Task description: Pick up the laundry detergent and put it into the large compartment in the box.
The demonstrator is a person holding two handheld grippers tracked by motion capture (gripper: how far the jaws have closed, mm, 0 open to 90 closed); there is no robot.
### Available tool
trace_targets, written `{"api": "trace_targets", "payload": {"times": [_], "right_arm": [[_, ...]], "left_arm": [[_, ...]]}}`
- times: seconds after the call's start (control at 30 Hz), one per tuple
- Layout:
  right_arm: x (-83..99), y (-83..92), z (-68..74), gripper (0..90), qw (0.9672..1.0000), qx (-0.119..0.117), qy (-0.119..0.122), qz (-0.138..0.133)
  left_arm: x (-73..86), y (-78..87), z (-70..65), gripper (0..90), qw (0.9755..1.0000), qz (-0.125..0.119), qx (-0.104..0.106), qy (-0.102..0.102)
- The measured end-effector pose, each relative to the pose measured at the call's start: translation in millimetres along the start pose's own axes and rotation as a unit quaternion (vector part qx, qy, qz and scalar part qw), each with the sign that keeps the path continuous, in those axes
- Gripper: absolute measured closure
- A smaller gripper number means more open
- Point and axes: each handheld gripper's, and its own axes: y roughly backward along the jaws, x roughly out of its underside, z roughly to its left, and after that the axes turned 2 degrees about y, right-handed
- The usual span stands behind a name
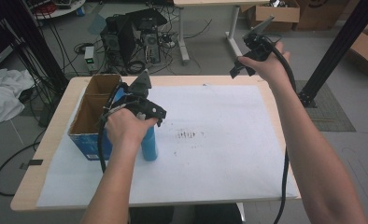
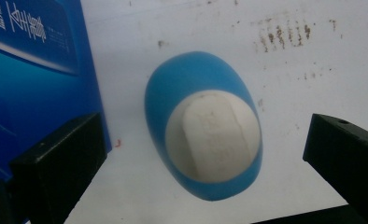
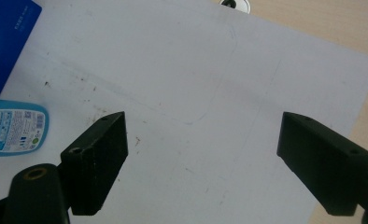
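White paper is covering the worktop [image 1: 42,154]; a blue bottle [image 2: 203,126] is standing beside the box [image 1: 91,116]. Left gripper [image 2: 205,154], jaws released, is hovering above it. Right gripper [image 3: 201,158] is hanging released. Bottle seems light, slippery; sides suit grasping.

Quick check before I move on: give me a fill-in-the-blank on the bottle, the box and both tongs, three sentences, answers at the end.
1. The blue bottle stands upright beside the ____ box.
2. The left tongs hang above the bottle's white cap with jaws ____.
3. The right tongs are open over the white ____ covering the table.

Missing words: cardboard; open; paper
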Motion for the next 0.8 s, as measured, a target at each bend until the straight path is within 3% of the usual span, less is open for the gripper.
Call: {"api": "trace_targets", "payload": {"times": [0.3, 0.8], "right_arm": [[0.8, -4.0, -1.1, 16.4, 1.0000, -0.001, 0.000, 0.002], [1.3, -8.6, -3.0, 16.4, 1.0000, -0.004, 0.001, 0.003]], "left_arm": [[0.6, -13.9, -2.0, 0.1, 0.9999, 0.012, -0.005, 0.003], [-0.2, -23.5, -4.3, 4.5, 0.9998, 0.008, -0.011, 0.017]]}}
